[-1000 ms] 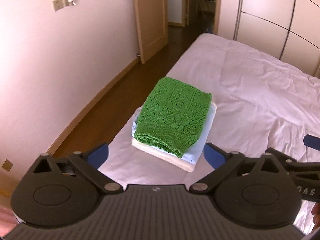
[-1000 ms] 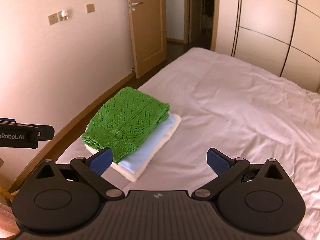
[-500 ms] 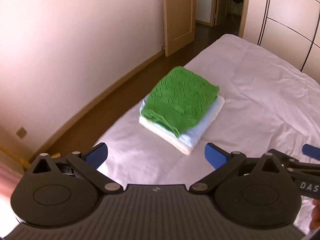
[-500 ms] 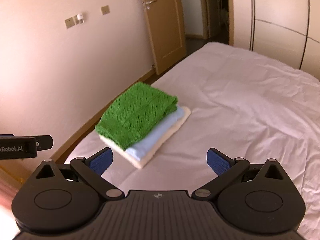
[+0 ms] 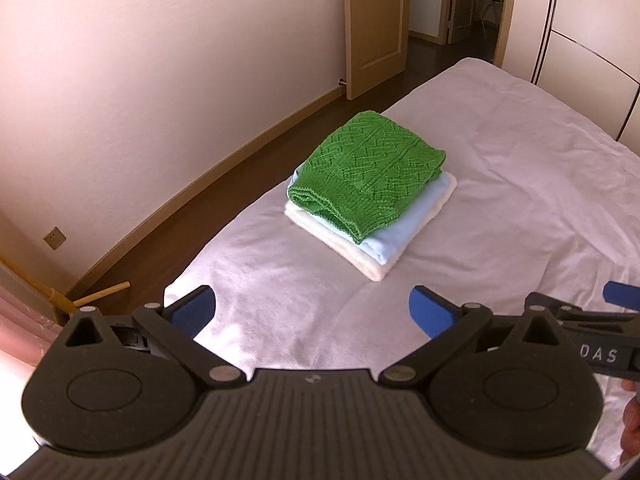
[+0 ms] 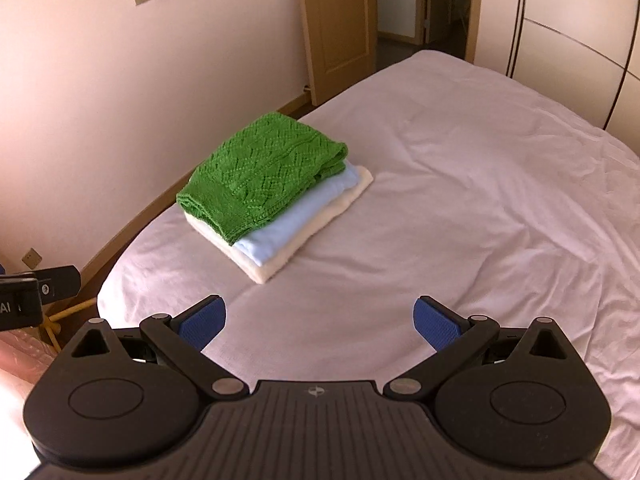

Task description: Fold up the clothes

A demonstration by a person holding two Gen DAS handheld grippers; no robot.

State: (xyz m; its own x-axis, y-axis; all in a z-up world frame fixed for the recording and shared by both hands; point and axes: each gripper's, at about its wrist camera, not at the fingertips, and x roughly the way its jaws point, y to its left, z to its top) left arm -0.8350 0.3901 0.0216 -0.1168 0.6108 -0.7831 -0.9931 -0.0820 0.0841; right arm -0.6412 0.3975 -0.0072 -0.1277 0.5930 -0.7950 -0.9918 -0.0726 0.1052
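Blue-padded fingers of the left gripper (image 5: 313,312) and the right gripper (image 6: 320,322) stand spread wide and empty, both held above the near end of a bed (image 6: 480,200) dressed in a wrinkled white sheet. Nothing lies between either pair of fingers and the stack of folded clothes ahead: a green knit sweater (image 5: 368,170) on top, a pale blue garment (image 5: 404,226) under it and a cream one (image 5: 360,260) at the bottom, resting on the sheet. The stack sits near the bed's left edge, close to the drop to the dark wooden floor (image 5: 248,168) and the pink wall (image 5: 160,80). To its right the sheet runs bare toward the wardrobe doors (image 6: 580,40). A wooden door (image 5: 374,20) stands open beyond the bed's far corner. The right gripper's tip shows at the right border of the left wrist view.
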